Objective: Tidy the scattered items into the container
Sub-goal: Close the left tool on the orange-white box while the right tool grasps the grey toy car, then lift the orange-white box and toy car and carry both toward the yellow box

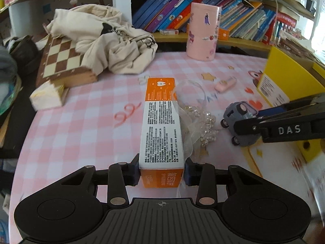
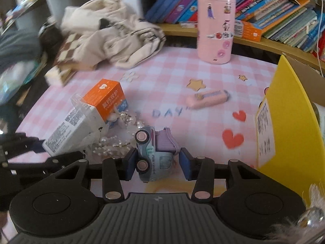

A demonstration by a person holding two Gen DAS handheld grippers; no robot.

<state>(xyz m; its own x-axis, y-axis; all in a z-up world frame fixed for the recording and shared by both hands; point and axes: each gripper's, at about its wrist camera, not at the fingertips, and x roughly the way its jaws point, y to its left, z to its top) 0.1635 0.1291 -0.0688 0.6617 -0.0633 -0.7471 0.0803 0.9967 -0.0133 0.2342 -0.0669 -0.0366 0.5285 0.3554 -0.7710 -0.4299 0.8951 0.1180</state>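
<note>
My left gripper (image 1: 161,171) is shut on the near end of an orange and white toothpaste box (image 1: 161,122), which points away over the pink checked tablecloth. The box also shows in the right wrist view (image 2: 85,118). My right gripper (image 2: 157,163) straddles a grey-blue toy truck (image 2: 153,154) lying on its side; the pads stand a little apart from it. The truck also shows in the left wrist view (image 1: 239,125). A pearl hair ornament (image 1: 203,122) lies between box and truck. A pink utility knife (image 2: 208,98) lies further back. The yellow cardboard box (image 2: 288,122) stands at the right.
A tall pink cylinder (image 1: 204,30) with stickers stands at the back. A cream cloth bag (image 1: 105,40) lies on a chessboard box (image 1: 63,65) at the back left. A shelf of books (image 1: 233,10) runs behind the table. A tissue pack (image 1: 47,96) lies at the left edge.
</note>
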